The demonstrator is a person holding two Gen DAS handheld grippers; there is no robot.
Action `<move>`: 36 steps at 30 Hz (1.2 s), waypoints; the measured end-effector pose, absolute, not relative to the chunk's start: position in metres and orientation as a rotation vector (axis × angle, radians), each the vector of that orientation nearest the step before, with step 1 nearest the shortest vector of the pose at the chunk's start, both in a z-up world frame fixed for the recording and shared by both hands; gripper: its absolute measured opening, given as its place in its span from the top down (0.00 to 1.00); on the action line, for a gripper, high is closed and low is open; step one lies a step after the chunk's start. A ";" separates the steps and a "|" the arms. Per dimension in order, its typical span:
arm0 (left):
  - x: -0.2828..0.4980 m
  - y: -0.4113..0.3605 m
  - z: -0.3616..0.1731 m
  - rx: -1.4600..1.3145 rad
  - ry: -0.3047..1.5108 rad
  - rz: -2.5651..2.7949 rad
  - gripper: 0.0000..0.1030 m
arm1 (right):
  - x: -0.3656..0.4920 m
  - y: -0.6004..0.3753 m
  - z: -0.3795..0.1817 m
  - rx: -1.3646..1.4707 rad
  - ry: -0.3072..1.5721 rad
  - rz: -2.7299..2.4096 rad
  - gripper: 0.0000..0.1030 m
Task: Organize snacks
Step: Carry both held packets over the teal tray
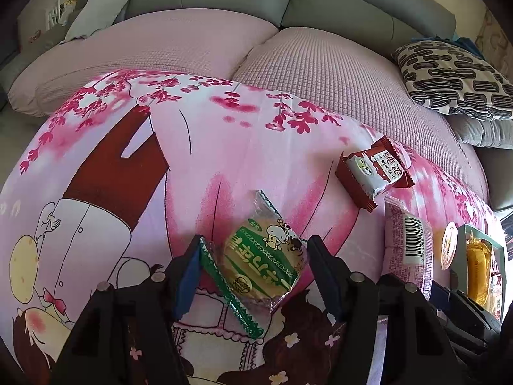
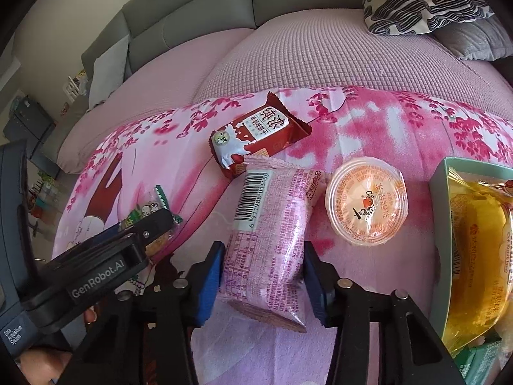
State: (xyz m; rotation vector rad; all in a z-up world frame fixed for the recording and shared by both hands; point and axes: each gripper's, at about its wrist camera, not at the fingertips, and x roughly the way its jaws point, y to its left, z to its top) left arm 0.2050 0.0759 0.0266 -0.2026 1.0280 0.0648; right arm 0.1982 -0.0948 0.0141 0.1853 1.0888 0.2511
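The green box (image 2: 441,224) runs off the right edge; the left tongs (image 2: 150,224) hide most of the green-wrapped biscuit (image 2: 141,213).

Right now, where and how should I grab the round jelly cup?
Take the jelly cup from above, pads on opposite sides of its round wall under the rim. It sits upright, film lid up; come in clear of the pink packet touching one side.

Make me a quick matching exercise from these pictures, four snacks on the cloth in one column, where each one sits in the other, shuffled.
Things:
1. green round biscuit packet
2. pink barcoded packet
3. red biscuit packet
4. orange jelly cup

Places:
A. beside the teal box
B. between the right gripper's fingers
C. farthest up the cloth
D. between the left gripper's fingers

Pairs: 1-D, 2-B, 3-C, 4-A
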 end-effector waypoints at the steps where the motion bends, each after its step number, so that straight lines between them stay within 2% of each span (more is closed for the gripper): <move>1: 0.204 0.077 0.027 -0.207 1.026 0.066 0.37 | 0.197 -0.096 0.015 0.189 1.086 0.253 0.56; 23: 0.132 0.070 0.047 -0.380 0.964 0.128 0.38 | 0.115 -0.127 0.056 0.206 0.988 0.246 0.58; 36: 0.112 0.009 0.073 -0.319 0.910 0.007 0.38 | 0.070 -0.160 0.086 0.218 0.920 0.179 0.58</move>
